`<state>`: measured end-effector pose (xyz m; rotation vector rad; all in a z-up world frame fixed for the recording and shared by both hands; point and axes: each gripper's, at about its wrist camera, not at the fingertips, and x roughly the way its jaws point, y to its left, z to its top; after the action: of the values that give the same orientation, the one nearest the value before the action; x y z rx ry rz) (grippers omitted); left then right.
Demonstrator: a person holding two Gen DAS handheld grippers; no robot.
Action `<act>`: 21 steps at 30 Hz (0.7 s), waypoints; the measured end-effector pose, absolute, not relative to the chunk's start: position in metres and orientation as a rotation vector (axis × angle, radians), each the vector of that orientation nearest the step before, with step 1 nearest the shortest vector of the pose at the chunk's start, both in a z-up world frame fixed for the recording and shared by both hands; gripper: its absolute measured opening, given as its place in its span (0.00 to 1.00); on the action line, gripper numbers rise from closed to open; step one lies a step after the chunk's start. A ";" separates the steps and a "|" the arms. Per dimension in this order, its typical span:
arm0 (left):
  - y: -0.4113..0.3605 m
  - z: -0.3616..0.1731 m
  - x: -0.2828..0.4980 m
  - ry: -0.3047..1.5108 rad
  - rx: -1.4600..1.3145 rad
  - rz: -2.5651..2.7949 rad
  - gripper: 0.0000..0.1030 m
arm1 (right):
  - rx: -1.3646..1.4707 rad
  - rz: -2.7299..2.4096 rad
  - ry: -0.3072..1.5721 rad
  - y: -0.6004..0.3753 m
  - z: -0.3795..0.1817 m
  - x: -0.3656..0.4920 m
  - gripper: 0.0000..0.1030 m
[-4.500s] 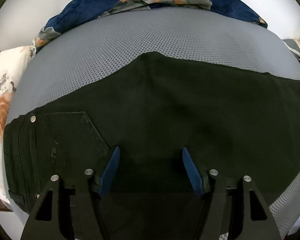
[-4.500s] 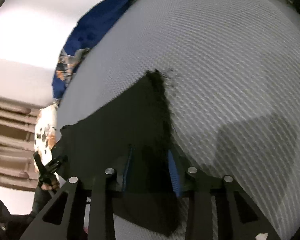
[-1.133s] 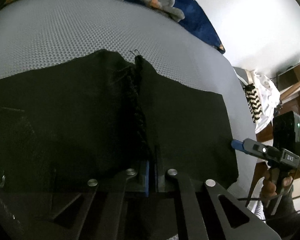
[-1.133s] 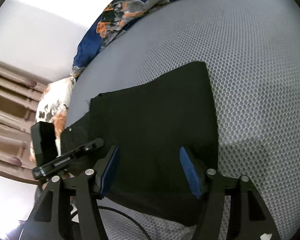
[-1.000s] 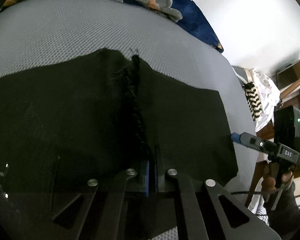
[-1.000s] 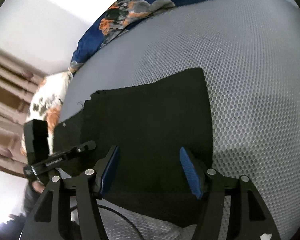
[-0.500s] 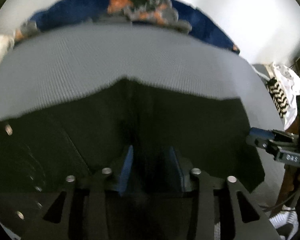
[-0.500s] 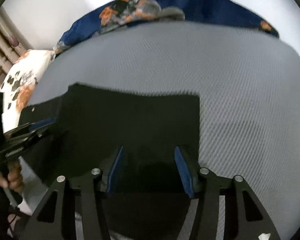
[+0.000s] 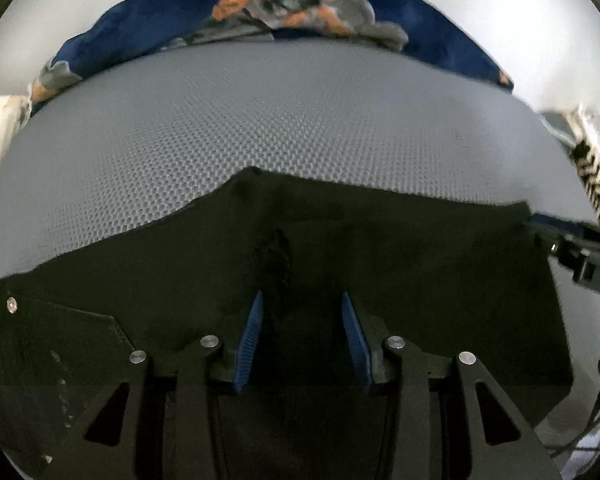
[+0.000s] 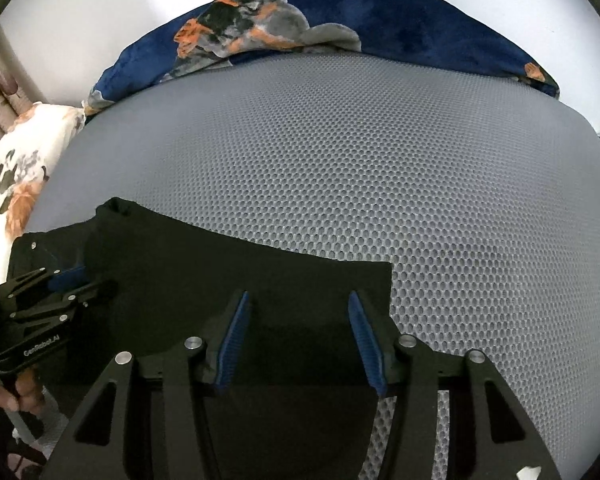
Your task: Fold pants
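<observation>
Black pants (image 9: 380,272) fill the lower half of the left wrist view, lying flat on a grey honeycomb-textured mattress (image 9: 284,128). A stitched back pocket with a metal rivet shows at the lower left, and a small rumpled tuft of cloth sits in the middle of the garment. The left gripper (image 9: 302,336) points down over that spot. Its jaws have just been opening, and the blue pads (image 9: 249,340) now stand apart with only flat cloth seen beyond them and nothing clamped. At the right edge the other gripper's black body reaches in beside the pants' far corner. A navy floral blanket (image 9: 300,4) is bunched along the mattress's far edge.

From the right wrist view, the pants (image 10: 220,264) cover the lower left, their squared end lying just right of the right gripper (image 10: 298,336). Its jaws have just been closing somewhat, yet the blue pads (image 10: 364,340) remain well separated above the fabric and grip nothing. To the left, the left gripper (image 10: 56,280) hovers over the pocket area, with a person's hand (image 10: 8,392) on its handle. A white floral pillow (image 10: 20,160) lies beyond the mattress's (image 10: 380,160) left edge, with the navy blanket (image 10: 400,16) along the far side.
</observation>
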<state>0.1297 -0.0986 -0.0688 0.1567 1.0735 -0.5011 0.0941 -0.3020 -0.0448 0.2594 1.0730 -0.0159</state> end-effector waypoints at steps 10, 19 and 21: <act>-0.092 -0.062 0.120 1.082 0.174 -0.500 0.42 | 0.284 -0.006 1.031 -0.298 -0.030 0.069 0.47; -0.082 -0.054 0.100 1.067 0.201 -0.496 0.42 | 0.214 0.055 1.049 -0.265 -0.022 0.042 0.47; -0.078 -0.050 0.095 1.055 0.205 -0.484 0.42 | 0.222 0.080 1.070 -0.254 -0.026 0.036 0.47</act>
<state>0.0949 -0.0781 -0.0503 0.2051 1.0549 -0.4843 0.0359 -0.2540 -0.0261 0.2218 1.0697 0.0797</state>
